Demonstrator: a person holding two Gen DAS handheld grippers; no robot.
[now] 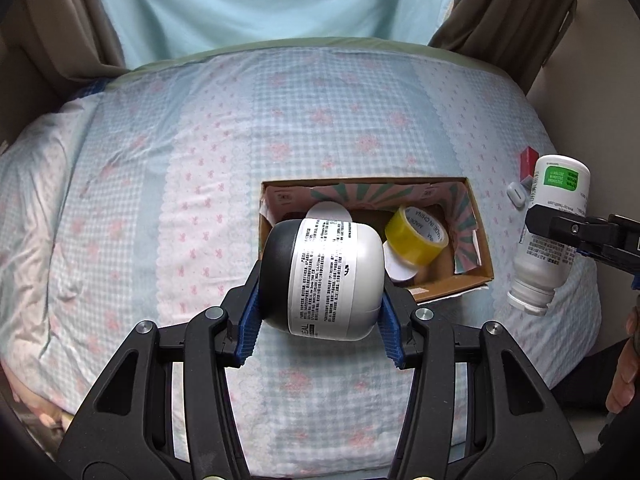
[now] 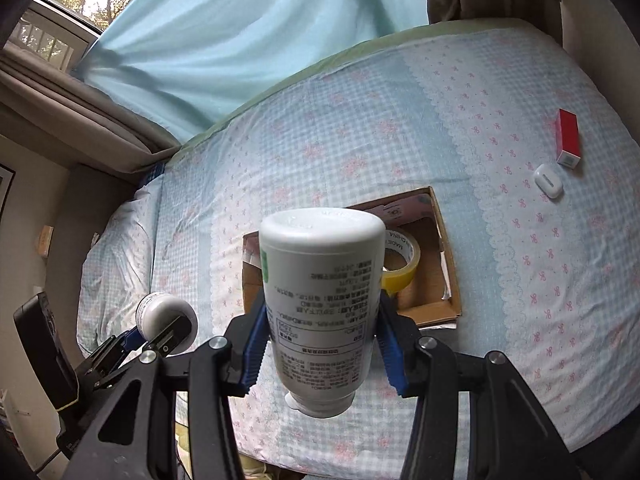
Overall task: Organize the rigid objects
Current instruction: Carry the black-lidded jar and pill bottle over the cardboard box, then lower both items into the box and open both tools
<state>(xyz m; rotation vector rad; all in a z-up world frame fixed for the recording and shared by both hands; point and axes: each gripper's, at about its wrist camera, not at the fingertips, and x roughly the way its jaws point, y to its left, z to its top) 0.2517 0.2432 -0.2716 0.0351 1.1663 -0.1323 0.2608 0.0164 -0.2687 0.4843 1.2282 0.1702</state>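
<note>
Left gripper [image 1: 320, 280] pinches a grey jar with black lid [image 1: 324, 276], held on its side above the bed [image 1: 160, 200], just before the near edge of the open cardboard box [image 1: 478, 240]. Right gripper [image 2: 322, 320] clamps a white bottle [image 2: 322, 280] cap-down, above the bed near the box's near edge. Inside the box: yellow tape roll [image 1: 416, 236]. Near the bed's right edge lie a red box [image 2: 568, 138] and white earbud case [image 2: 548, 180].

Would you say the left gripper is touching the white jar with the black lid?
Touching. In the left wrist view, the left gripper has its blue pads pressed against both sides of the white jar, holding it above the bed.
</note>
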